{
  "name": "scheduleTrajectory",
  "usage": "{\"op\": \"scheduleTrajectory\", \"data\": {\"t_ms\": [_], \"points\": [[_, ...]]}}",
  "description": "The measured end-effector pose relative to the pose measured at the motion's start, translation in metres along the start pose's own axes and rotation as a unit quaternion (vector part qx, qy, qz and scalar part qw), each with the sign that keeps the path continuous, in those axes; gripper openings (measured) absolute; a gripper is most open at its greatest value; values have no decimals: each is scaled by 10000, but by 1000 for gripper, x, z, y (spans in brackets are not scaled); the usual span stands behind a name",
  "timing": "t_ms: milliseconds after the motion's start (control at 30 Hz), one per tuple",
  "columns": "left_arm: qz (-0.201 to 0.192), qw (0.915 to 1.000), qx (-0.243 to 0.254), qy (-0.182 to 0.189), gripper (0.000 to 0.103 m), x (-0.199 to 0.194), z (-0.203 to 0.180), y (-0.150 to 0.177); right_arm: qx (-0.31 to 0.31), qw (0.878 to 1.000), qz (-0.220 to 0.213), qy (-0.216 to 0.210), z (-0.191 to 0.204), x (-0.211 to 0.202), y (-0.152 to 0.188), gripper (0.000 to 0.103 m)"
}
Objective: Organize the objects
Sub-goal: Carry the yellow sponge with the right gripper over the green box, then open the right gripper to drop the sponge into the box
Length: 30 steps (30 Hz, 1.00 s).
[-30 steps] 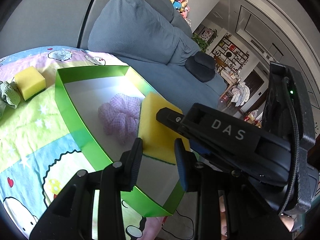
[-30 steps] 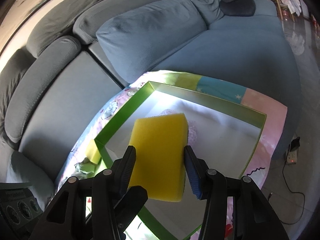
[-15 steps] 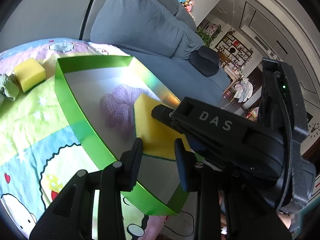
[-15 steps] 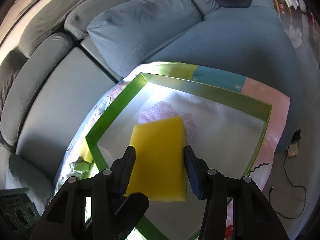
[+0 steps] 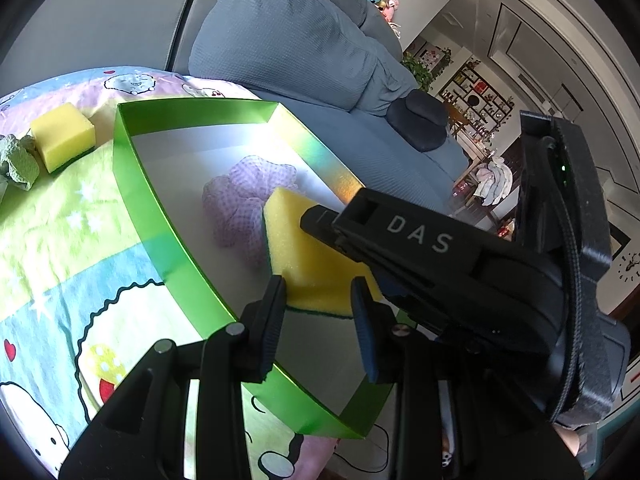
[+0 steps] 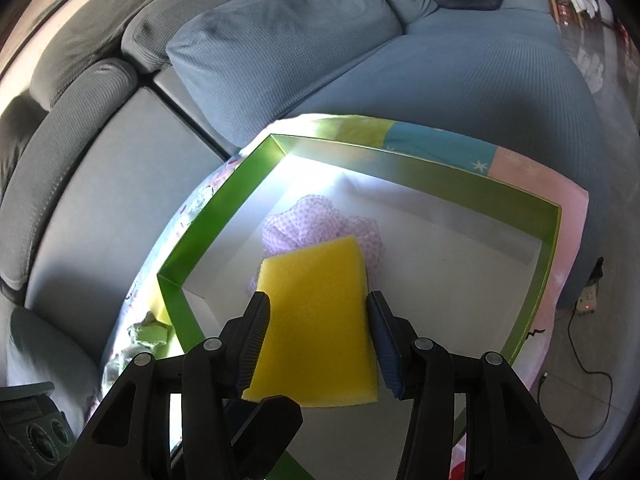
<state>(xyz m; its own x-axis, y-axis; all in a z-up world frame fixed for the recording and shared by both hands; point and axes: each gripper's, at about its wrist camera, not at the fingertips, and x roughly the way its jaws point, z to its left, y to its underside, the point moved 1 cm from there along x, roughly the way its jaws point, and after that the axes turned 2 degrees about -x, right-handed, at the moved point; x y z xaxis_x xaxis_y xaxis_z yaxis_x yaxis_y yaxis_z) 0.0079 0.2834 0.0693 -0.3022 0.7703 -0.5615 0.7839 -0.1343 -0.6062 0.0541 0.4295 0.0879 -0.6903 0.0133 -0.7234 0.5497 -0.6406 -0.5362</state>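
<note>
In the left wrist view, our left gripper hangs over the near wall of the green box. Its jaws have just eased apart a little and nothing sits between them; the gap is narrow and empty. Just ahead of its fingertips, the right gripper comes in from the right, clamped on a yellow sponge low inside the box. Beyond that sponge, touching it, lies a lilac mesh puff on the white floor. Far to the left of the claw, outside the box on the cartoon blanket, sit a second yellow sponge and, beside it, a crumpled green cloth.

In the right wrist view, our right gripper has both pads pressed on the sides of the yellow sponge, which juts forward from the jaws. Straight ahead, the sponge's far edge overlaps the mesh puff; the box wall runs to the left and ahead. We cannot tell whether the sponge's underside already rests on the floor.

We judge we are at the placing step. Next we should let the sponge settle, part the right jaws and draw back upward, then send a claw left for the sponge and cloth outside.
</note>
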Motion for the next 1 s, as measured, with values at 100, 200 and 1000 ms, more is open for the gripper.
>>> {"op": "scheduleTrajectory", "data": {"t_ms": [100,200,1000], "points": [[-10,10000,-6,-3,32,-3,0,0,58,10000,8,-68,-2,-1,0,52],[-37,10000,2,-37,37,-9,1,0,131,9999,-17,-94,-3,-5,-1,52],[-1453,9541,-478,-2574,96,-135,90,-11,-722,9884,-681,-1145,77,-42,8,80]]}}
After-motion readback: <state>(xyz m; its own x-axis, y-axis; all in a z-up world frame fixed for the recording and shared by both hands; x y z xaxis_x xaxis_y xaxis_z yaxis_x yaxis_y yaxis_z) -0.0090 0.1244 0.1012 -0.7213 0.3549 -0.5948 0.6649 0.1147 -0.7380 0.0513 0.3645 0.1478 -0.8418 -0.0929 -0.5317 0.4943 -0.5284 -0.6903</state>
